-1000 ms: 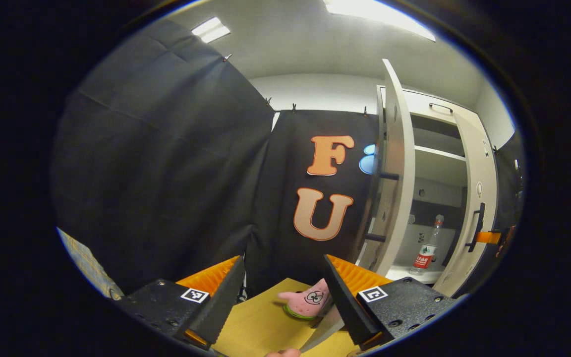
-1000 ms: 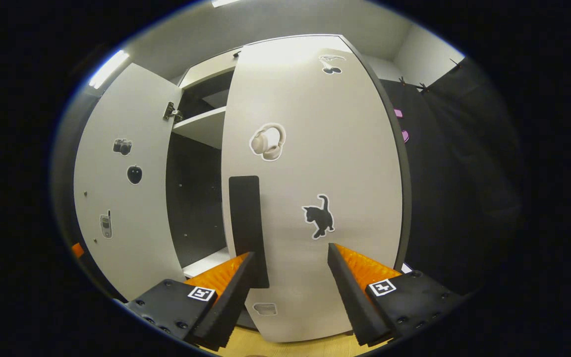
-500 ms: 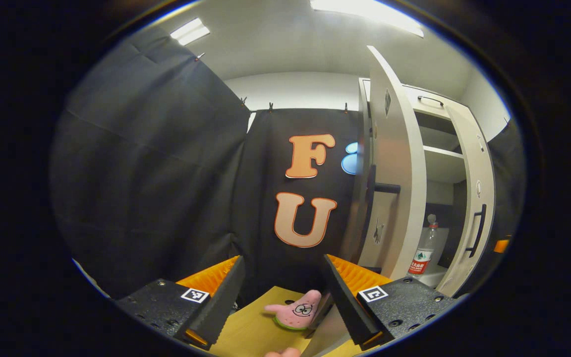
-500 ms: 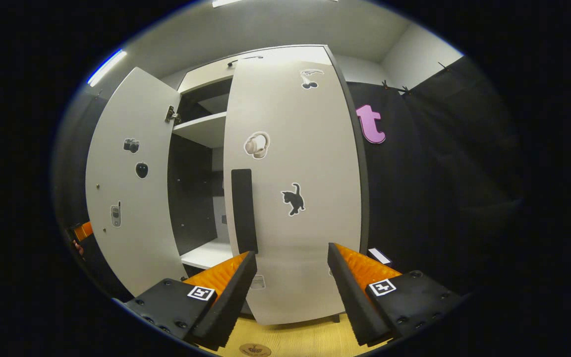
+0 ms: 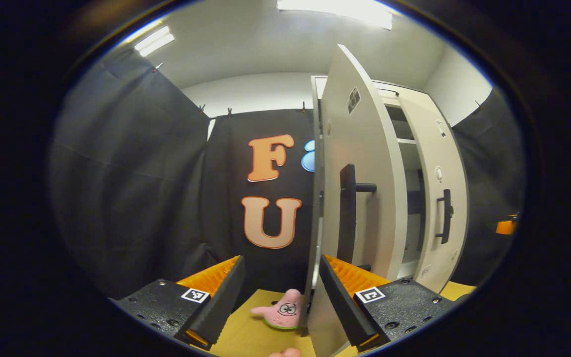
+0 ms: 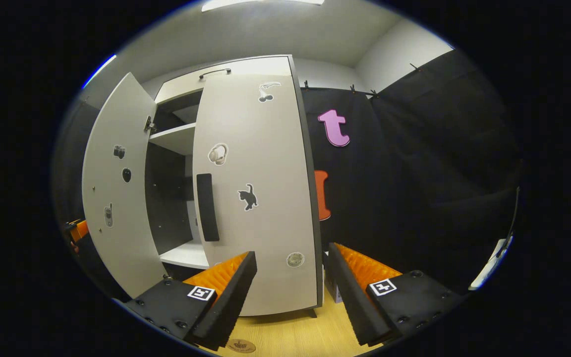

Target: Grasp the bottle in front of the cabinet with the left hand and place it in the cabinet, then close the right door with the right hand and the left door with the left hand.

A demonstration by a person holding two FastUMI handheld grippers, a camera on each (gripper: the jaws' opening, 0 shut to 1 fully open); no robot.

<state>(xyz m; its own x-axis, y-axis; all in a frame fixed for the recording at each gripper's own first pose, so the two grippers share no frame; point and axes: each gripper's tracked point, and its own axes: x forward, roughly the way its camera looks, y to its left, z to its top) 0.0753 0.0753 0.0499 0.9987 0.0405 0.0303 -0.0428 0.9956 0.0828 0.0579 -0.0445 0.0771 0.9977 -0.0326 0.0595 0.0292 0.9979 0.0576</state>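
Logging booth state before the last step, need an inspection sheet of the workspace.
Surface: wooden floor, bare in front of the cabinet.
Job's things: right door shut or nearly so; left door open, its handle facing the left gripper; bottle hidden.
Clutter: pink star plush by the left door's foot.
Grippers: left gripper open, empty; right gripper open, empty, apart from the right door.
Cables: nothing seen.
Surroundings: black cloth wall, ceiling lights.

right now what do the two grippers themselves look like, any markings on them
Both look alike. The left gripper and right gripper each have two wedge-shaped fingers with ridged inner faces, mounted on speckled black blocks with visible screws. Each block carries a small square black-and-white marker tag. No cables or sleeves are visible.
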